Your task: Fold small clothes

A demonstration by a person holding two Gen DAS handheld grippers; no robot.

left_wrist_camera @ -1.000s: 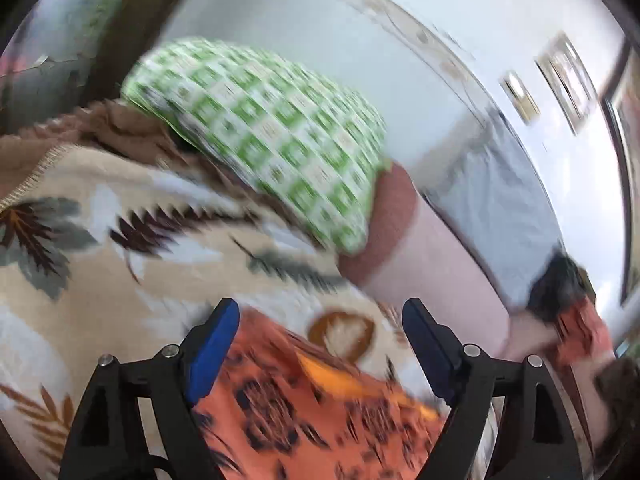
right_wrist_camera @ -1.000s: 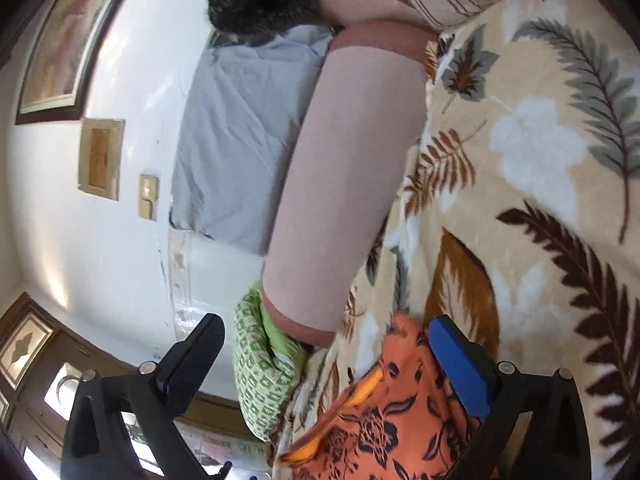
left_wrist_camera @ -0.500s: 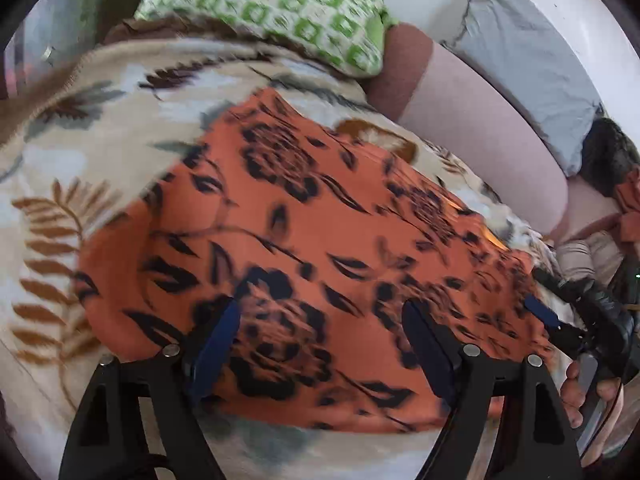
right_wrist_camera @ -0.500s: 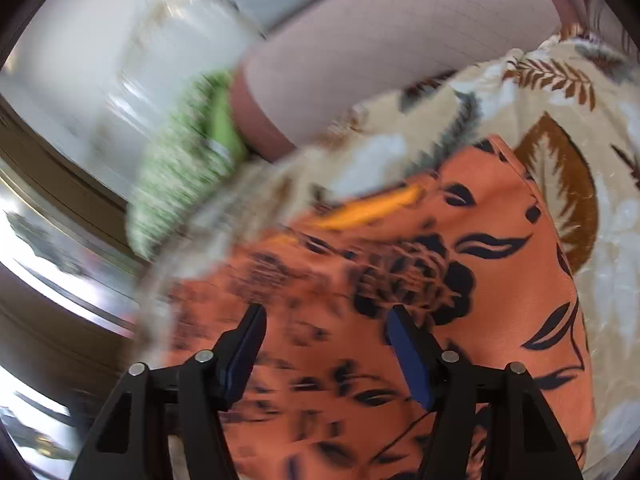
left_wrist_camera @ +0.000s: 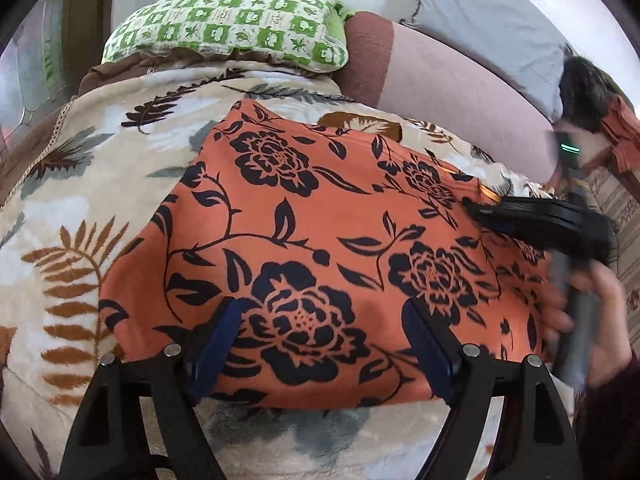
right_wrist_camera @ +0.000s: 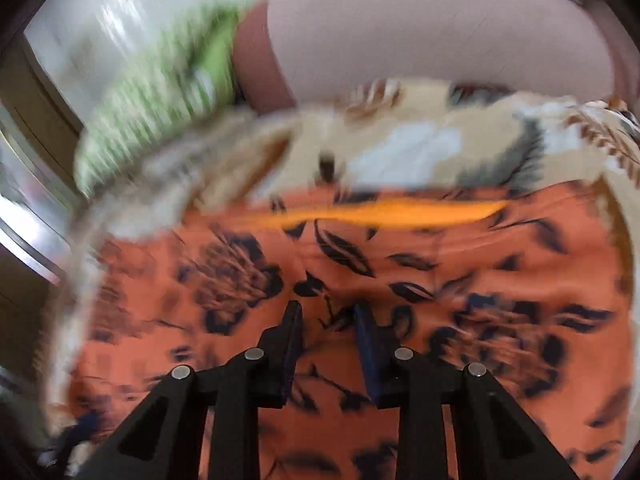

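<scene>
1. Lying along the left side of the left wrist view, a cream fleece blanket with brown and grey fern leaves [left_wrist_camera: 80, 184] covers the bed, and a green-and-white checked pillow [left_wrist_camera: 232, 28] sits at its far edge.
2. Spreading flat across the middle of that blanket, the orange garment with a dark navy flower print [left_wrist_camera: 320, 232] reaches from near the pillow down to the left claw.
3. Hanging over the garment's near edge, the left claw [left_wrist_camera: 320, 344] has its blue-padded fingers [left_wrist_camera: 212, 344] spread wide with cloth showing between them; nothing is gripped.
4. Standing behind the garment, a pale pink bolster with a darker end [left_wrist_camera: 452, 88] runs toward the right, with a grey pillow [left_wrist_camera: 488, 20] above it.
5. Resting over the garment's right edge, the right claw [right_wrist_camera: 326, 320] appears blurred in the left view; its own camera shows the fingers [right_wrist_camera: 290, 340] narrowed but with a gap, and whether cloth is pinched cannot be told.
</scene>
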